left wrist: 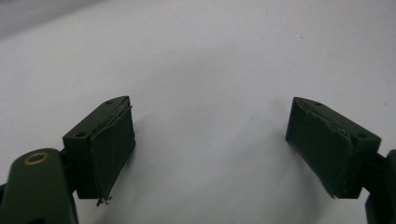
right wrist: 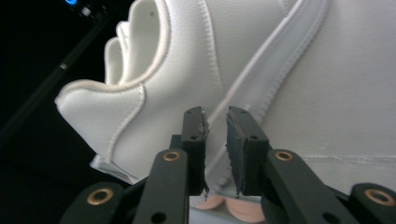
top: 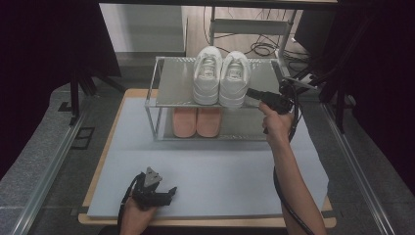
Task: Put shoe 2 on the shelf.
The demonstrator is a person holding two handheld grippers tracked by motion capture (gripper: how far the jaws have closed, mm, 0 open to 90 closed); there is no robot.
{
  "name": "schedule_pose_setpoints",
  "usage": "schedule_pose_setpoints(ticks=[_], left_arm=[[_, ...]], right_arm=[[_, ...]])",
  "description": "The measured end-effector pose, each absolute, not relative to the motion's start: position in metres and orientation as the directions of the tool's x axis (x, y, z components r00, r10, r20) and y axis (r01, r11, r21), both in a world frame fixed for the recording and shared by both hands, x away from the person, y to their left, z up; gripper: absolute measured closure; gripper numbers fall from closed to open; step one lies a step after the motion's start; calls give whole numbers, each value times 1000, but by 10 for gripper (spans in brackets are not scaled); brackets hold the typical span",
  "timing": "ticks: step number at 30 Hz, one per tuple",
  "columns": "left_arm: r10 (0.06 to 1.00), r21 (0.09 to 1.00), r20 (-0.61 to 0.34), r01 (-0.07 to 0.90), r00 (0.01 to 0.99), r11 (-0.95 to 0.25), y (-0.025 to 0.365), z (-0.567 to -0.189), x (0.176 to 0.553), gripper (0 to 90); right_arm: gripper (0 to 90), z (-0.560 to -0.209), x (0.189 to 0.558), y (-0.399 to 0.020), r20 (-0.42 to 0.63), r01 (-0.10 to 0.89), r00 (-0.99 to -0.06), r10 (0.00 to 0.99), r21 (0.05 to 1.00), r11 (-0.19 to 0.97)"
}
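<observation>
Although the right gripper (top: 252,92) sits right against the heel of the right-hand white shoe (top: 234,78), its jaws stand only a narrow gap apart with nothing between them, so the shoe is not held. That shoe stands beside its partner (top: 207,74) on the top shelf of the metal rack (top: 171,81), just ahead of the gripper; a pink pair (top: 196,121) sits on the shelf below it. It looks like the placing step is ending, and the next move calls for drawing the gripper straight back. The rack's front edge and right post lie close beside it; the table (top: 220,171) behind is free. The left gripper (top: 169,192) rests wide open, low on the table.
</observation>
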State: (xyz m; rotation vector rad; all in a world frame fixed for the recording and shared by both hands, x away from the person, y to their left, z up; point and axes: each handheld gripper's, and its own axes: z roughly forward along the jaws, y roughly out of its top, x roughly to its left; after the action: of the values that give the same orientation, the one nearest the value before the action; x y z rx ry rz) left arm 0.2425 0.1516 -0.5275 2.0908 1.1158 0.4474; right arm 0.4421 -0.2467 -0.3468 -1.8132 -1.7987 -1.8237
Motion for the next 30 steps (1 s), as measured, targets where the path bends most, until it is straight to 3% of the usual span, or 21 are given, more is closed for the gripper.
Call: schedule_pose_setpoints(ticks=[15,30], left_arm=[[823,727,-29,578,567,-372,152,-527,242,154],[824,726,-29,579,566,-372,152,-527,242,154]], right_arm=[[571,-347,421,-267,519,590,-425,741,780,-207],[382,-357,390,-270,247,482,-543,802,875,57]])
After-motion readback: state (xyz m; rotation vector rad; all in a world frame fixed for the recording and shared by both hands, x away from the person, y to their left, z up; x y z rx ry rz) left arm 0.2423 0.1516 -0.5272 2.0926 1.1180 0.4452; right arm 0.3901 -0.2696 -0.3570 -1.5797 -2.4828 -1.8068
